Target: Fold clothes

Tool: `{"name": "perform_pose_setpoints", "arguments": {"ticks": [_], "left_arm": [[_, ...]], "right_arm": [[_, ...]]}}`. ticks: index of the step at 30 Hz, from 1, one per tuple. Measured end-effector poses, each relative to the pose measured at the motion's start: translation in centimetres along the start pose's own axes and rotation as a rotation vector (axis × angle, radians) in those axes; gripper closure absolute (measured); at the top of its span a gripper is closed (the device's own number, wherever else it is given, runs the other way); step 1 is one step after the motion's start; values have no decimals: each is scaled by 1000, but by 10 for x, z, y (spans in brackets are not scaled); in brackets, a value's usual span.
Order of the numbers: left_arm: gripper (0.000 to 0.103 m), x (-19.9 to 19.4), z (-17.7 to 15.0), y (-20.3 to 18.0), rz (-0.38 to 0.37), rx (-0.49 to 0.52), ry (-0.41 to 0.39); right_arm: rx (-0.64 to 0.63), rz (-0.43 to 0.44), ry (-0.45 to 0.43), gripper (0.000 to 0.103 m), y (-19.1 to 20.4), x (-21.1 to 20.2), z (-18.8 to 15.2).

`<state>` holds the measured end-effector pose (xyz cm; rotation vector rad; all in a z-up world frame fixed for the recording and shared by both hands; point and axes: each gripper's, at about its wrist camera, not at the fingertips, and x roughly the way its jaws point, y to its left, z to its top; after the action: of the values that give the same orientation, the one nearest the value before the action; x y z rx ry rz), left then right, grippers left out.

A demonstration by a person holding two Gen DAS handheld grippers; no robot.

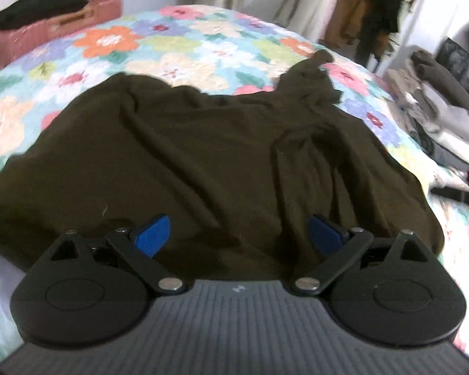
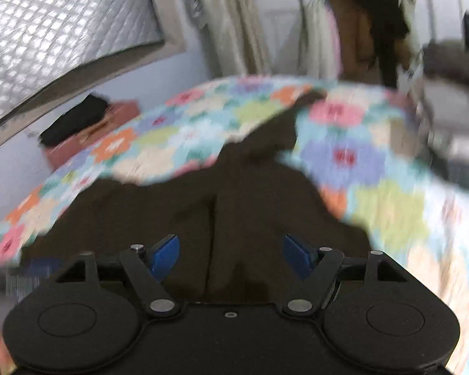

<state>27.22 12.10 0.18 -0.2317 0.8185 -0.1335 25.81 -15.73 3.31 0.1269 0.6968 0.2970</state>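
Both hand-held grippers tilted downward, jaws spread wide

The left gripper [image 1: 237, 234] points forward and down, its two blue-padded fingers [image 1: 153, 234] standing far apart with nothing pressed between them; black linkage arms splay outward from the ribbed grey body behind. The right gripper [image 2: 231, 257] is angled down likewise, its blue pads [image 2: 165, 257] parted wide and gripping nothing, linkages splayed from the black body; its view is smeared by blur.
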Motion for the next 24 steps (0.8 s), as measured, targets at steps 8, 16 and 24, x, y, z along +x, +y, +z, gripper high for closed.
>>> {"name": "perform_pose_setpoints", "arguments": {"ticks": [8, 16, 24], "left_arm": [[14, -21, -27, -29, -185, 205, 47], [26, 29, -32, -48, -283, 198, 119], [96, 17, -42, -33, -269, 65, 170]], "right_arm": [[-100, 186, 85, 25, -16, -16, -69], [-189, 250, 192, 71, -1, 12, -88], [87, 382, 109, 90, -28, -12, -69]]}}
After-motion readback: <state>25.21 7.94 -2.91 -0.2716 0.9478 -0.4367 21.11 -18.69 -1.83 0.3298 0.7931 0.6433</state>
